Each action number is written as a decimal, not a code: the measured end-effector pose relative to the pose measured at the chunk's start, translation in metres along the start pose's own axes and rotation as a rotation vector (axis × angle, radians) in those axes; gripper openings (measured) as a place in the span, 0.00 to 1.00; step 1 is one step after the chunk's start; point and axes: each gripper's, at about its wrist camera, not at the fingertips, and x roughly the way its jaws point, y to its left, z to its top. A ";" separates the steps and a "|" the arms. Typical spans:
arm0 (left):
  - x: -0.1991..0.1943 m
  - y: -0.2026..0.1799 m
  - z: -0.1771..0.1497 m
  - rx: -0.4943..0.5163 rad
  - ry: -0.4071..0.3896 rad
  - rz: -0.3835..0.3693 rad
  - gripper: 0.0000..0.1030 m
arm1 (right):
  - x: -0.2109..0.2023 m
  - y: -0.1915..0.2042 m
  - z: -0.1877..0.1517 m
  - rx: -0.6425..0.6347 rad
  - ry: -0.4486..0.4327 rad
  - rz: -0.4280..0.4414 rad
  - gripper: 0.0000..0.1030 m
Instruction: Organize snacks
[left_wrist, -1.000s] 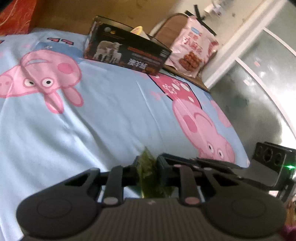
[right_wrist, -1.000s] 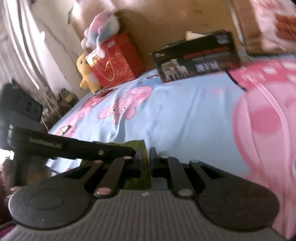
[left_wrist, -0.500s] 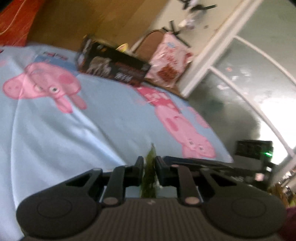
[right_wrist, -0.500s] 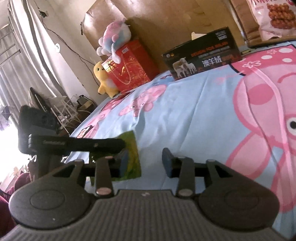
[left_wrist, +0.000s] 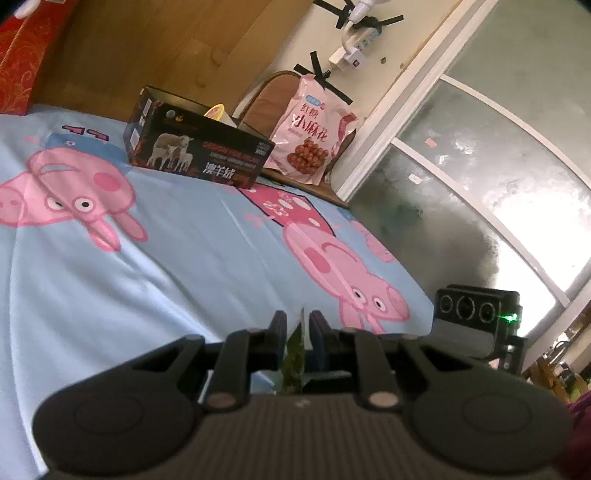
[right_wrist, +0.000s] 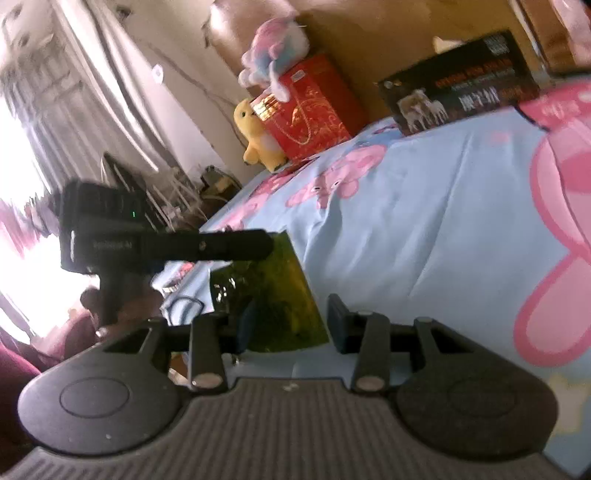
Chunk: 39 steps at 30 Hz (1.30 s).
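Observation:
My left gripper (left_wrist: 297, 325) is shut on a green snack packet (left_wrist: 294, 354), seen edge-on between its fingers, above the blue pig-print bed sheet (left_wrist: 177, 258). In the right wrist view the same green packet (right_wrist: 273, 295) hangs flat under the left gripper's finger (right_wrist: 207, 245). My right gripper (right_wrist: 291, 317) is open and holds nothing; the packet is between and in front of its jaws. A black open box with a sheep picture (left_wrist: 195, 151) stands at the far side of the bed; it also shows in the right wrist view (right_wrist: 461, 85). A pink snack bag (left_wrist: 310, 129) leans behind it.
A red gift box (right_wrist: 310, 110) with a plush toy (right_wrist: 273, 55) on top and a yellow plush (right_wrist: 256, 136) stand at the bed's far left. A wooden headboard (left_wrist: 166, 48) is behind the box. A glass door (left_wrist: 480, 184) is to the right of the bed.
My right gripper has opened and let go of the green packet. The left gripper keeps hold of it and has lifted it a little.

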 end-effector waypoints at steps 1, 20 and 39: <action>0.000 0.000 0.000 -0.003 -0.001 0.007 0.15 | 0.000 0.000 0.000 -0.003 0.000 -0.004 0.42; 0.005 0.013 -0.011 -0.126 0.050 0.053 0.50 | -0.025 -0.004 -0.019 0.042 -0.095 -0.217 0.02; 0.013 0.011 0.006 -0.139 0.021 0.059 0.27 | -0.029 -0.003 -0.007 0.015 -0.163 -0.221 0.02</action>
